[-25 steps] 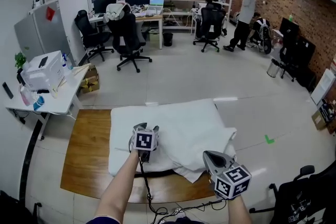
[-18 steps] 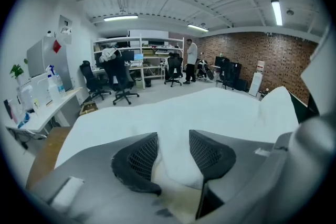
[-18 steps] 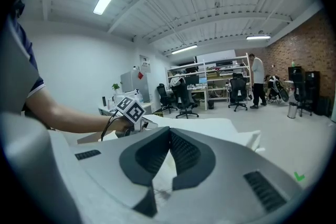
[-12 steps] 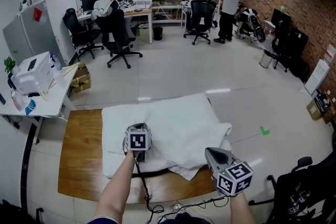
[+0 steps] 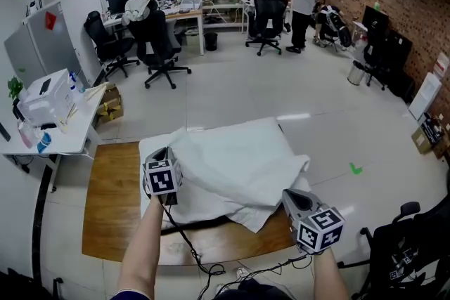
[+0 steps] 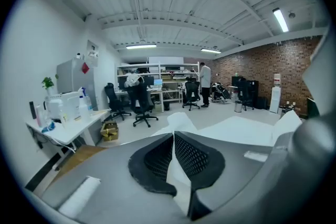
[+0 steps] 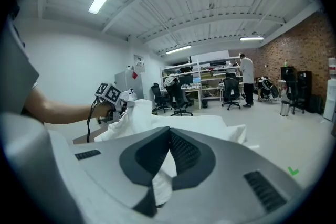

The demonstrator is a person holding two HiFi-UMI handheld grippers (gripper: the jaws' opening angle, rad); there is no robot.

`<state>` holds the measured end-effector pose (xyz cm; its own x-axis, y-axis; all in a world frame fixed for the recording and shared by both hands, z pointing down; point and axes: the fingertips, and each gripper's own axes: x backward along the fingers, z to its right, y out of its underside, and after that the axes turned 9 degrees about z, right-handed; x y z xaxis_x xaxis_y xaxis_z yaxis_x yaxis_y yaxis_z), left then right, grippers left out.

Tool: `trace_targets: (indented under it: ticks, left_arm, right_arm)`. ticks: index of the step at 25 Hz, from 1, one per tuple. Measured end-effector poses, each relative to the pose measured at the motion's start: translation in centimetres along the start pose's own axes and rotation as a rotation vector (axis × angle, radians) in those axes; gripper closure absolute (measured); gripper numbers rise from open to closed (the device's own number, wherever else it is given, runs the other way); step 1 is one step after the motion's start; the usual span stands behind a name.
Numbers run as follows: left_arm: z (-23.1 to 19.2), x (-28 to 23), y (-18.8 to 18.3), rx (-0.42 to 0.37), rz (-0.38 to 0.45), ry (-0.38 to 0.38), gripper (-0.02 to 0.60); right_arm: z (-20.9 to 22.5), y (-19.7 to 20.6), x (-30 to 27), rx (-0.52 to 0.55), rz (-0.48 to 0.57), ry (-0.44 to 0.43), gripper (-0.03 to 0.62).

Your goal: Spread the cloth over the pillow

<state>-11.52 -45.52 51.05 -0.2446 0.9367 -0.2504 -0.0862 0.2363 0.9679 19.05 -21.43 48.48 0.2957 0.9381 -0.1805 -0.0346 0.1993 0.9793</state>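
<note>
Though earlier flat, cloth [image 5: 239, 161] corner now aloft

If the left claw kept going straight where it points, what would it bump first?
Probably the white cloth it pinches: a fold bunches right past the tips of the left claw. Beyond that, likely floor; depth is unclear.

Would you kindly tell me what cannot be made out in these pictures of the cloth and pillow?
Pillow: head view, mostly under the lifted cloth; both white, so its outline is unclear.
Left gripper: head view, its tips sit behind the marker cube and cloth.
Wooden tabletop: head view, far edge covered by pillow and cloth.
Items on the side desk: head view, too small to name.
</note>
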Motion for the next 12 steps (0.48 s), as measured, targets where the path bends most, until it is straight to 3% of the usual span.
trace_targets:
  ticks: [7, 12]
  left_arm:
    - [-7.2, 2.4, -1.5, 0.007, 0.003, -0.167, 0.568]
    - [-11.9, 4.1, -2.3, 0.013, 0.008, -0.251, 0.568]
  right_arm:
    - [2.9, 0.7, 0.4, 0.016, -0.015, 0.05, 0.585]
    - [6.4, 2.8, -0.7, -0.002, -0.029, 0.149, 0.585]
